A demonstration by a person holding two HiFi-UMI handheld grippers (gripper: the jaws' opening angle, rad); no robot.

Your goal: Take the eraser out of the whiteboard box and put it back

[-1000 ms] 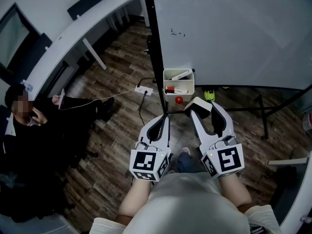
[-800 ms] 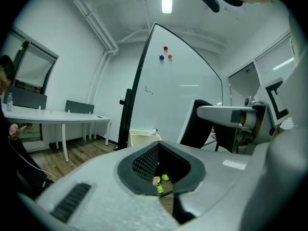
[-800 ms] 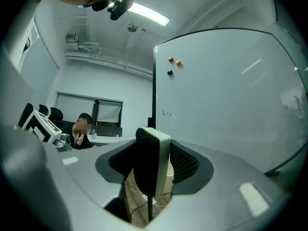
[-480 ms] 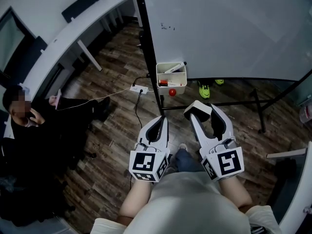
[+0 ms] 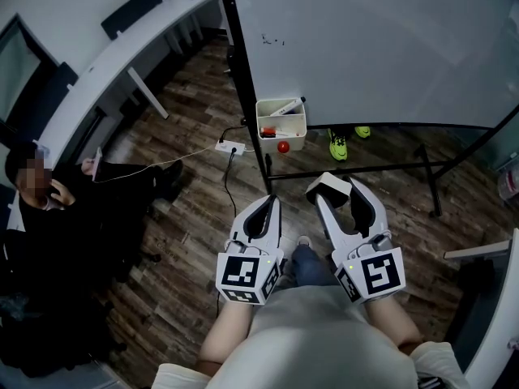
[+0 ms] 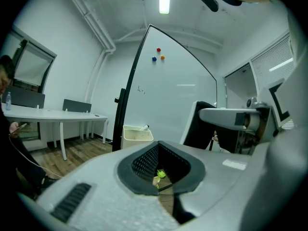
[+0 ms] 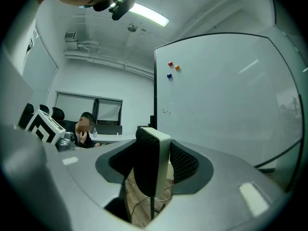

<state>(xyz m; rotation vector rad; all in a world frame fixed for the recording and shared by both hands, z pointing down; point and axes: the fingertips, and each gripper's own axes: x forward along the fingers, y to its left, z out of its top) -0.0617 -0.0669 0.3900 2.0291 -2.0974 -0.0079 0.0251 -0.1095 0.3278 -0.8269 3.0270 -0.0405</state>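
My right gripper (image 5: 334,190) is shut on the eraser (image 5: 326,182), a white-backed block with a black felt face; in the right gripper view the eraser (image 7: 148,163) stands on edge between the jaws. The white whiteboard box (image 5: 280,125) hangs at the whiteboard's (image 5: 373,39) lower left corner, well ahead of both grippers, with a marker and red items inside. It shows as a pale box (image 6: 136,134) in the left gripper view. My left gripper (image 5: 271,203) is shut and holds nothing, beside the right one.
A person in dark clothes (image 5: 49,217) sits on the left by a long white desk (image 5: 105,63). A power strip (image 5: 229,147) and its cable lie on the wooden floor. The whiteboard's stand legs (image 5: 430,181) and green shoes (image 5: 337,146) are beyond my grippers.
Both grippers, the right one still shut on the eraser, have drawn back from the whiteboard; the box now sits farther away and higher in the head view.
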